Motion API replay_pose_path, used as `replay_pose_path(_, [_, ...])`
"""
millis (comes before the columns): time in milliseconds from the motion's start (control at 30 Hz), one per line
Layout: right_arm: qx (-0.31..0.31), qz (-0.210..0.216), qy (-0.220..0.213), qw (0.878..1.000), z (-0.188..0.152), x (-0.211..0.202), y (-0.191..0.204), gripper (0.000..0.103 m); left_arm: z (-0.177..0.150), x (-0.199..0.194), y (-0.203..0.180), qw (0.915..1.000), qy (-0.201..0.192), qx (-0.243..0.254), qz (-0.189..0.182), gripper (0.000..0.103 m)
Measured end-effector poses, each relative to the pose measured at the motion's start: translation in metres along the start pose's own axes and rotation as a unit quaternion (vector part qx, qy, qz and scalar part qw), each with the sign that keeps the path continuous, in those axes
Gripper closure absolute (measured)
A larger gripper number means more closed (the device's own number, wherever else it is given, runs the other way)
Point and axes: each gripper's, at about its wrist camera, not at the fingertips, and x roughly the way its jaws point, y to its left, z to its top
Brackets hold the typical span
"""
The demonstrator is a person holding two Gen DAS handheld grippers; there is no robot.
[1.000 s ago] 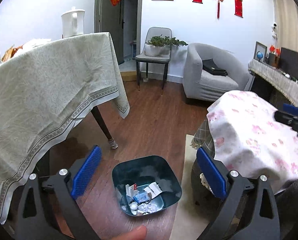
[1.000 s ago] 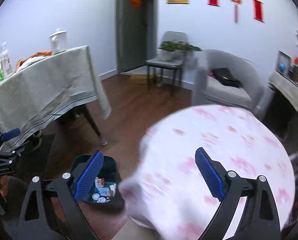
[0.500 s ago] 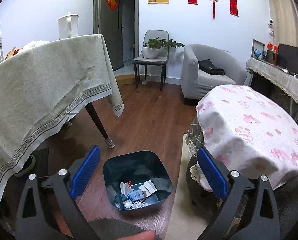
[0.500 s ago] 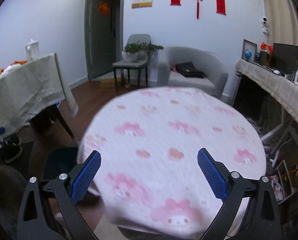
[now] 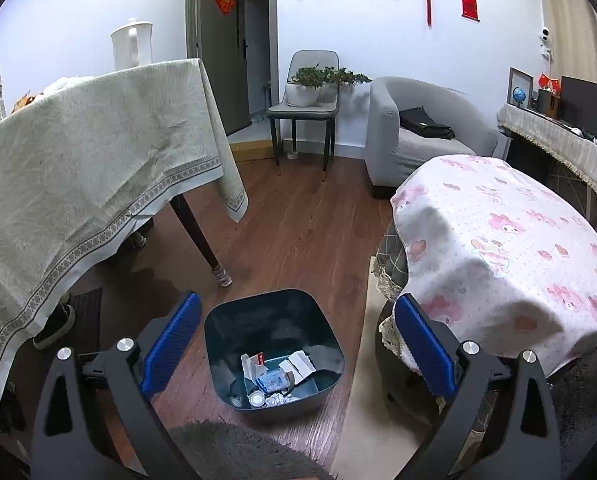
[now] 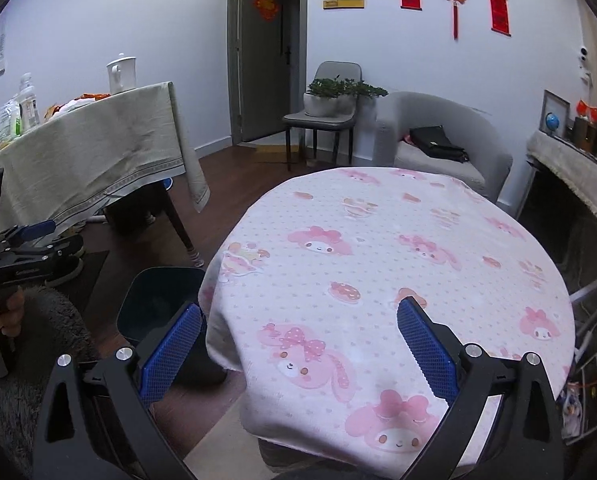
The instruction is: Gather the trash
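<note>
Overhead, both empty claws, left claw (image 5: 296, 354) and right claw (image 6: 298, 354), spread wide; no legible writing

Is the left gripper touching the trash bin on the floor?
Apart. In the left wrist view the left gripper stands open above the dark trash bin, and wooden floor shows between each blue finger and the bin's rim.

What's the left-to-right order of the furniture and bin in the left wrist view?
Green-clothed table → trash bin → grey chair with potted plants → grey armchair → pink-clothed round table.
</note>
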Motion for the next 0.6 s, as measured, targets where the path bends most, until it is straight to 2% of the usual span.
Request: replay_pose_path(600, [0.012,0.008,0.0,1.0,-0.0013,0.0004,-0.0016,0.003,-0.0026,0.0056,0.0043,0.9997,0.016,-0.015,-0.006,0.004])
